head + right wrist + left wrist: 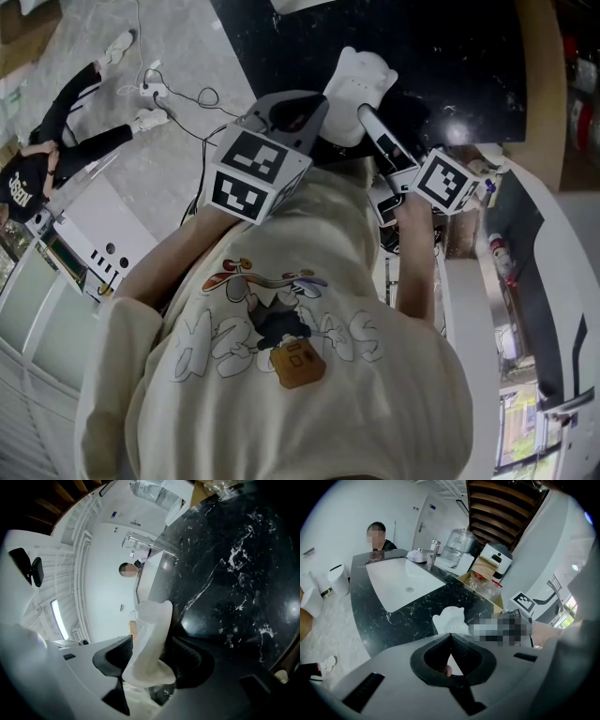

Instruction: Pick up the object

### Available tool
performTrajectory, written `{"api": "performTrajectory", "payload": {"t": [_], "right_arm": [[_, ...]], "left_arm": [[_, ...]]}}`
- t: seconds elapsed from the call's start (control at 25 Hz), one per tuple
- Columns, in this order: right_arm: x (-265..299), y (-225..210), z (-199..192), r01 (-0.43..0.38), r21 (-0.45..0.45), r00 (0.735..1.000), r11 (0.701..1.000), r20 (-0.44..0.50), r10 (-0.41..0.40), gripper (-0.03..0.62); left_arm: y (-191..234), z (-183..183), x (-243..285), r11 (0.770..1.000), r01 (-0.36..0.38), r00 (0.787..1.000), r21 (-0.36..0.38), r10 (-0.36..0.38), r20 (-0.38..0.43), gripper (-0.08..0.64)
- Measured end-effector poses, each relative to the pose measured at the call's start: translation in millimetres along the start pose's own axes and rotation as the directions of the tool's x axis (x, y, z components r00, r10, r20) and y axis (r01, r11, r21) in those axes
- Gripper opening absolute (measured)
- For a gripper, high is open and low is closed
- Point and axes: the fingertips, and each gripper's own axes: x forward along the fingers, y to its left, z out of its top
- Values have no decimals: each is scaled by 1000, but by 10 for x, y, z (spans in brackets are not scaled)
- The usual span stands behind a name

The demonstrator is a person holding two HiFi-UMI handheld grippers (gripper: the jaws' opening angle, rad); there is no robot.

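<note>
The object is a white moulded plastic piece with a lobed, paw-like top (361, 77). My right gripper (367, 114) is shut on it and holds it above the black marble counter (469, 66). In the right gripper view the white piece (149, 637) stands upright between the two dark pads, pinched near its lower half. My left gripper (314, 101) sits just left of it, jaws shut with nothing between them. In the left gripper view the closed tips (451, 635) point at the white piece (449, 618), a short way ahead.
A white sink (401, 585) with a tap (433, 552) is set in the counter (417, 616). A cardboard box of bottles (485, 581) stands at the back. One person (377, 536) is behind the counter; another (56, 141) is on the floor, left, near cables (155, 92).
</note>
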Motion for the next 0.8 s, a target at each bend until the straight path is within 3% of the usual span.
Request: {"api": "performTrajectory", "payload": {"t": [0.52,0.8], "right_arm": [[138,96,-39,-16,0,995,1000,-99,16,267],[172,53,-44,25,-17,991,1000,-128,-27,267]], "left_arm": [[86,56,-13,1000,-13,1000,-24,13,8,14],[114,55,-2,999,-9,1000,-40,9,4,14]]}}
